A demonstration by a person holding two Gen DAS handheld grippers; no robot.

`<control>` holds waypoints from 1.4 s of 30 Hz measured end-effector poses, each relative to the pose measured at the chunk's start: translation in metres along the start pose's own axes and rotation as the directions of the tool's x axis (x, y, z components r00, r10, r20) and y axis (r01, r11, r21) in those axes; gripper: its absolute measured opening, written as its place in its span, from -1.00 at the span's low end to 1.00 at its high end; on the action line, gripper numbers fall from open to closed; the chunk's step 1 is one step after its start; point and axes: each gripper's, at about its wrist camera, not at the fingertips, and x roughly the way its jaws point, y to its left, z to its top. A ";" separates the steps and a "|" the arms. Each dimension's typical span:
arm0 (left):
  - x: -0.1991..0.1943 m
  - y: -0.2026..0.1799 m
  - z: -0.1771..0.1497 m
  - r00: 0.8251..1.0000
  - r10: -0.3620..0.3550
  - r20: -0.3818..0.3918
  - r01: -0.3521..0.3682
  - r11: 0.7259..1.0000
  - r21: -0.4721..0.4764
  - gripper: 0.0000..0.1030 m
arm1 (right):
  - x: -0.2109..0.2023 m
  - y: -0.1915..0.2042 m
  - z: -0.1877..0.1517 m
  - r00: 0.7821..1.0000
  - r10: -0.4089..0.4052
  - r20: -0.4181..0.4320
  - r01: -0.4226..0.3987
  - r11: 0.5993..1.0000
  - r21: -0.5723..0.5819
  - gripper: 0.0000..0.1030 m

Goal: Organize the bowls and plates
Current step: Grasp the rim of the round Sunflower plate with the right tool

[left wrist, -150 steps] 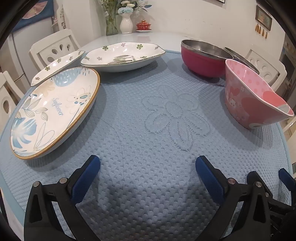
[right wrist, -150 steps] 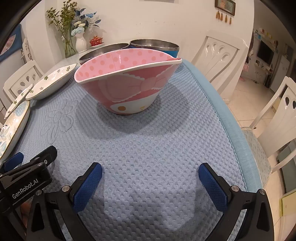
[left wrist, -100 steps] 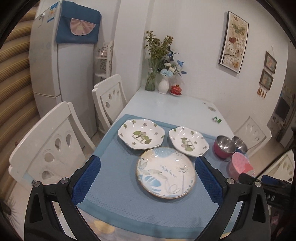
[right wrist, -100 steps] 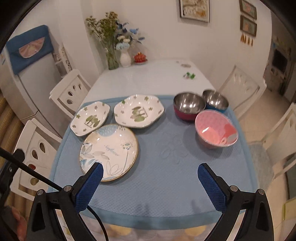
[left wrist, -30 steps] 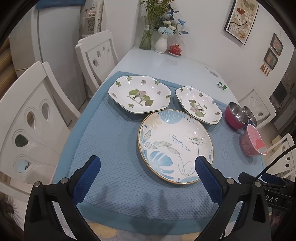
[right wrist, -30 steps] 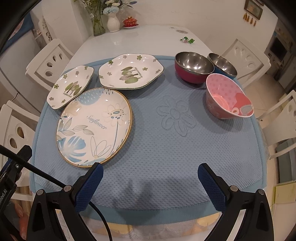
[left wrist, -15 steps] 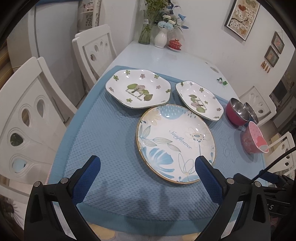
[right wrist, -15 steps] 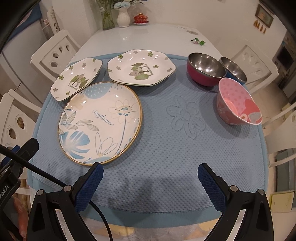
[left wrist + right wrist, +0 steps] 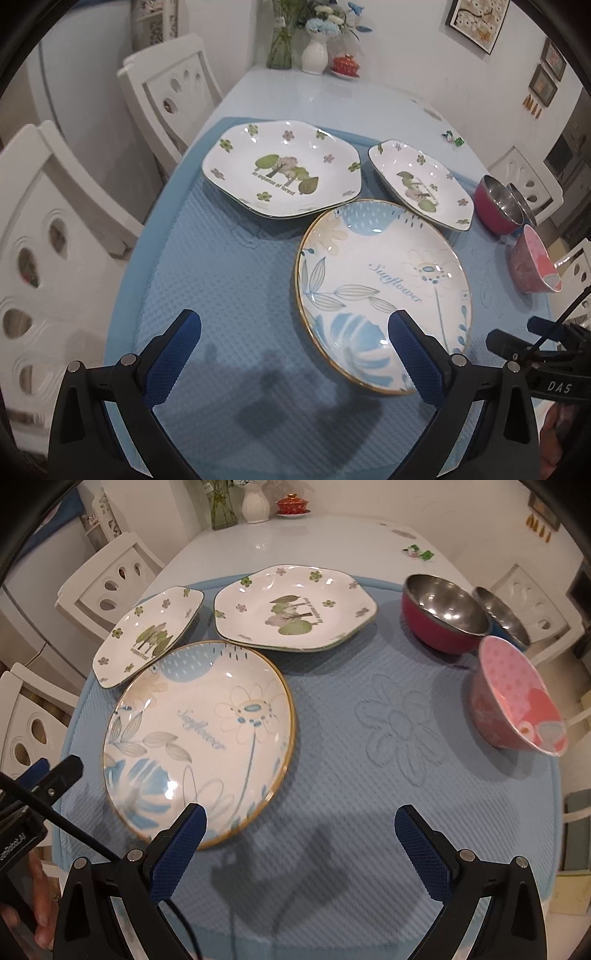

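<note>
Both cameras have closed in on the round blue-floral plate (image 9: 384, 291) reading "Sunflower" — it lies on the blue waffle mat (image 9: 369, 812). Left hand-held gripper (image 9: 293, 350) and right hand-held gripper (image 9: 299, 843) hover spread, empty; "DAS" shows on the right one's body.
</note>
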 end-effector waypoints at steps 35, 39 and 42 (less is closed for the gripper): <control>0.082 0.005 0.025 0.992 -0.105 -0.066 0.107 0.994 0.022 -0.18 | 0.074 -0.022 0.047 0.973 0.228 -0.021 -0.227 0.972 0.068 -0.24; 0.082 -0.004 0.022 0.991 -0.113 -0.066 0.116 0.992 0.041 -0.22 | 0.074 -0.016 0.047 0.975 0.220 -0.016 -0.219 0.975 0.034 -0.24; 0.080 -0.016 0.020 0.991 -0.113 -0.066 0.118 0.991 0.068 -0.19 | 0.074 0.003 0.047 0.977 0.211 -0.021 -0.212 0.976 -0.045 -0.26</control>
